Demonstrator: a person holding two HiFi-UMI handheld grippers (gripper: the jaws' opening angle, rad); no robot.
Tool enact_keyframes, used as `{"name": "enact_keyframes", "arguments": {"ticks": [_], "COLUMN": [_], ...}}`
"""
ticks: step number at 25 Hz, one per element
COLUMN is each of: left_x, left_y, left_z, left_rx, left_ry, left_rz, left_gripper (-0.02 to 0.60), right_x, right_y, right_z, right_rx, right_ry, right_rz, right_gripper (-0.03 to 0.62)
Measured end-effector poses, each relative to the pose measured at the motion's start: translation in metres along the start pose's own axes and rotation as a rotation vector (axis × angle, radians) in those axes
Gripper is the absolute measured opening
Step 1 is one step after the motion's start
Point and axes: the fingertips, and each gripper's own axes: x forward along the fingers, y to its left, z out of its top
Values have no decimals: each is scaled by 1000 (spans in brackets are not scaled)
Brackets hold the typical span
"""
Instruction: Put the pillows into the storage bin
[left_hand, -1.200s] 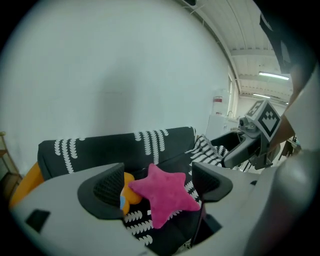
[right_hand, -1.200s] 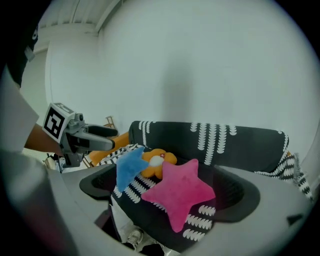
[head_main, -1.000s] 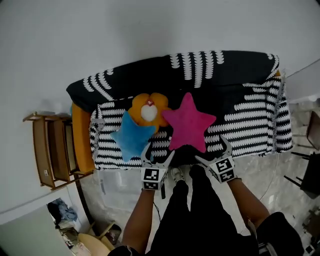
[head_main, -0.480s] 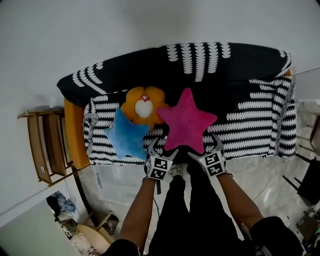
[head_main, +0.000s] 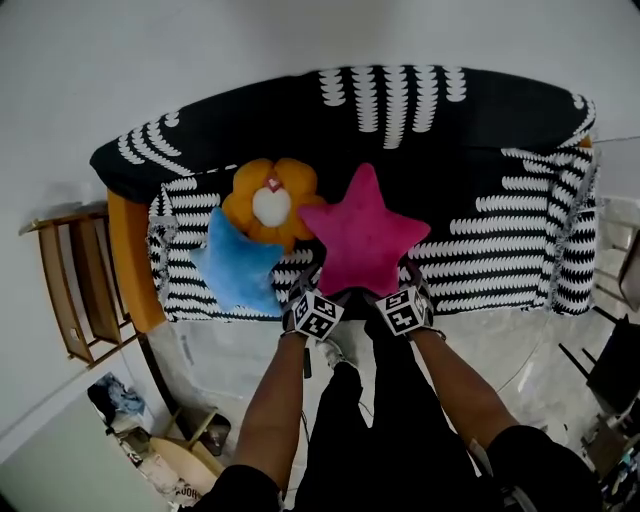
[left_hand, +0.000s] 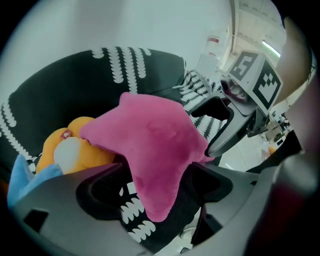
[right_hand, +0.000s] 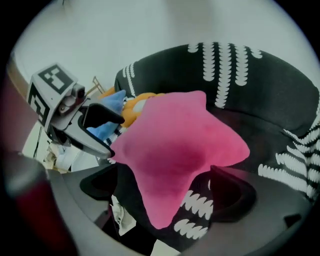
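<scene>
Left gripper: jaws wide apart, gripping nothing. The lower left point of the pink star hangs between them, not pinched.
Right gripper: also wide apart and empty-handed. The star's lower right point sits in its gap. It is just beside the left gripper, at its 3 o'clock.
Star: lies flat on the sofa seat at the front edge, at 12 o'clock from both grippers, with one point touching the orange pillow.
Other pillows: the orange one is at 11 o'clock, against the backrest. The blue star is at 10 o'clock, partly overlapping the orange one.
Handling: plush, so likely light, soft and floppy. It should squash under the jaws and sag if held by one point, and it looks neither slippery nor fragile.
Hold: probably best to close on the two lower points, deep near the body where the stuffing is thick, one gripper on each.
Sofa: black cover with white leaf-like rows, loose and draped. A low jaw might snag it.
Room: plain pale wall at 12 o'clock, wooden shelf at 9 o'clock, glossy marbled floor underfoot.
Bin: none can be made out in any view.
</scene>
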Motion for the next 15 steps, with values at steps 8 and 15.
{"name": "enact_keyframes", "arguments": {"ticks": [8, 15], "left_x": [34, 43], "left_y": [9, 5], "left_z": [-20, -18], "left_rx": [152, 148], "left_ry": [80, 58], "left_rz": [22, 14], "left_gripper": [413, 374], "right_x": [37, 36], "right_y": [-9, -11], "right_z": [-18, -15], "right_rx": [-94, -73], "right_ry": [102, 106], "right_rz": [-65, -73], "right_gripper": [566, 428]}}
